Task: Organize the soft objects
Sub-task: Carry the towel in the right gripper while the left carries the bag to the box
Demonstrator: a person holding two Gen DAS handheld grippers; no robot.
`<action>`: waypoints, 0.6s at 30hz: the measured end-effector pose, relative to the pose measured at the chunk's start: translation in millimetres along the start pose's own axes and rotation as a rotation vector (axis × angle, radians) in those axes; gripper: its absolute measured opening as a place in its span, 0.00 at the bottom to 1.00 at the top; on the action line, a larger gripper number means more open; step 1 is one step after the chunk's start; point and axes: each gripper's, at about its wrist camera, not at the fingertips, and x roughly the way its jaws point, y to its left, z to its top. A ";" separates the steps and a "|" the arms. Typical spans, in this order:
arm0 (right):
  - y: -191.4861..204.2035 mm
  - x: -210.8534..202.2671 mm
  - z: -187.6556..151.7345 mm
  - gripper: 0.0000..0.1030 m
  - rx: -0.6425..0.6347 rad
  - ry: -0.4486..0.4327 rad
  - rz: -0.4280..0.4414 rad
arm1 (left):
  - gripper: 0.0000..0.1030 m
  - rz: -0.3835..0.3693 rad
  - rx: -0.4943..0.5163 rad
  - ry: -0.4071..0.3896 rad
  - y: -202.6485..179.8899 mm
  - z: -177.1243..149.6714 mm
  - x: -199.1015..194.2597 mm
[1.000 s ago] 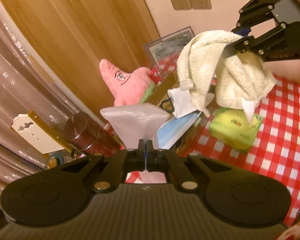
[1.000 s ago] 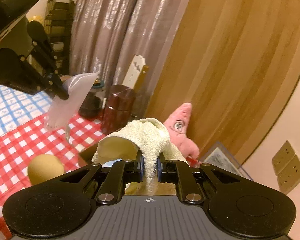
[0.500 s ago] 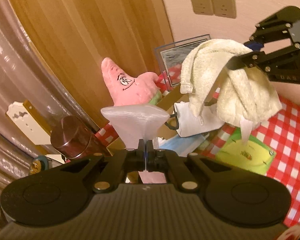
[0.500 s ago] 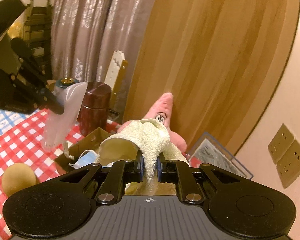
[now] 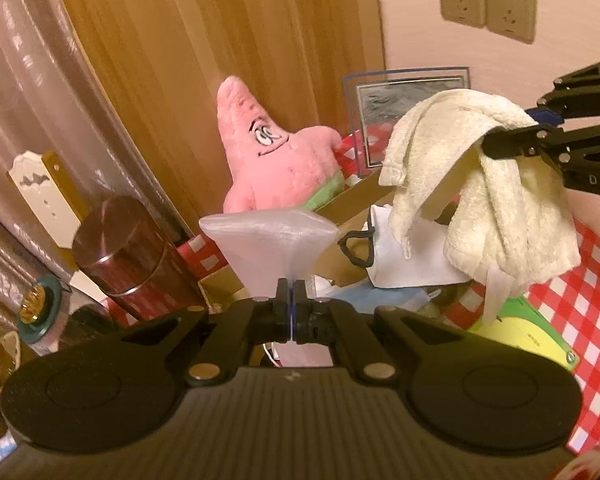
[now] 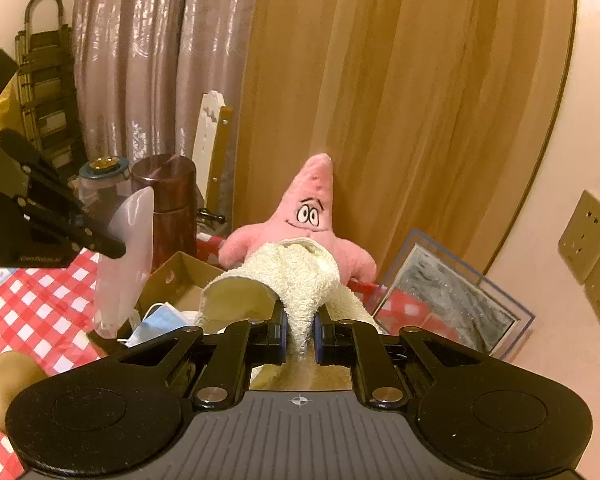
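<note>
Wood panelling and a shiny curtain close off the back of the red-checked desk, where we hold two soft things above a cardboard box.

From the left wrist, our left fingers are clenched on the narrow end of a translucent pouch, which fans out straight ahead of them. Just beyond and below the pouch lies the box, with a white mask and a blue mask in it, so the drop point sits forward and down from these fingers. A pink star plush leans on the panelling past the box; a dark canister stands to the left, near enough to catch a wide swing. Off to the right the right fingers carry a cream towel, draped over the box's right side above a green packet.

From the right wrist, the right fingers pinch a fold of the towel, most of which hangs below them. The box opens ahead and to their left, the plush right behind it. We judge both hands about equally near; the left fingers and pouch hang over the box's left edge, so the two loads could crowd each other.
</note>
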 end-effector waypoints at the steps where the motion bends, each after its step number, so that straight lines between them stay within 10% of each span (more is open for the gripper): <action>1: -0.9 4.4 -0.4 0.12 0.008 0.001 0.000 | 0.01 -0.004 -0.010 0.004 1.1 0.0 5.2; 18: -23.9 84.4 -6.0 0.12 0.241 0.032 0.021 | 0.01 -0.031 -0.180 0.040 19.8 -4.8 89.7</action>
